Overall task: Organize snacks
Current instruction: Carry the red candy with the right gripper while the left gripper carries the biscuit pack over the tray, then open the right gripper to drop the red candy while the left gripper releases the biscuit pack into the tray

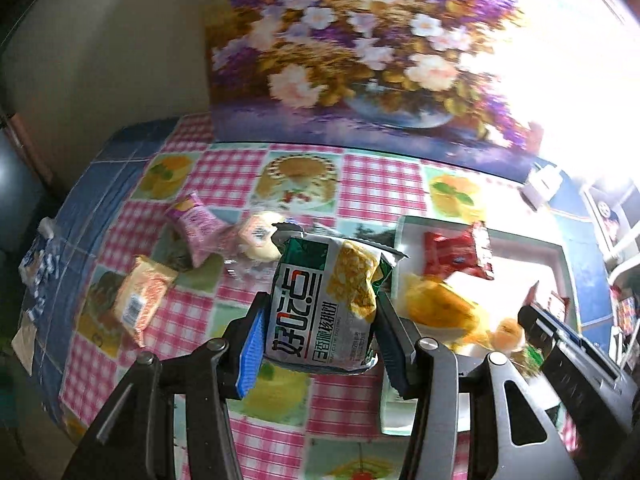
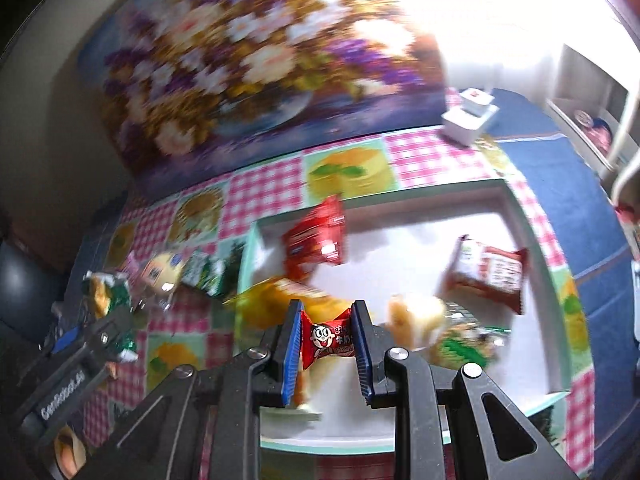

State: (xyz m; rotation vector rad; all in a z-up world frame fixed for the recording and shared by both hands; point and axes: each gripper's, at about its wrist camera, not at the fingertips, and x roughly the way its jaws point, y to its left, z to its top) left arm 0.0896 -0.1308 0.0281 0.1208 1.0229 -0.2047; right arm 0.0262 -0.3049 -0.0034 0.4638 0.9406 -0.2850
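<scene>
Each camera sat on a handheld gripper, looking steeply down along its fingers, close above the table [image 1: 200,172]. Both views shared the white tray [image 2: 516,216], the checked tablecloth and the flower painting [image 1: 360,52] behind.

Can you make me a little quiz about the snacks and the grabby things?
1. True or false: the left gripper holds a green and white snack packet in its jaws.
2. What is the right gripper shut on? A) banana B) red candy C) spoon
3. Is the red packet inside the white tray or out on the checkered tablecloth?

Key: 1 true; 2 B; 3 inside the tray.
</scene>
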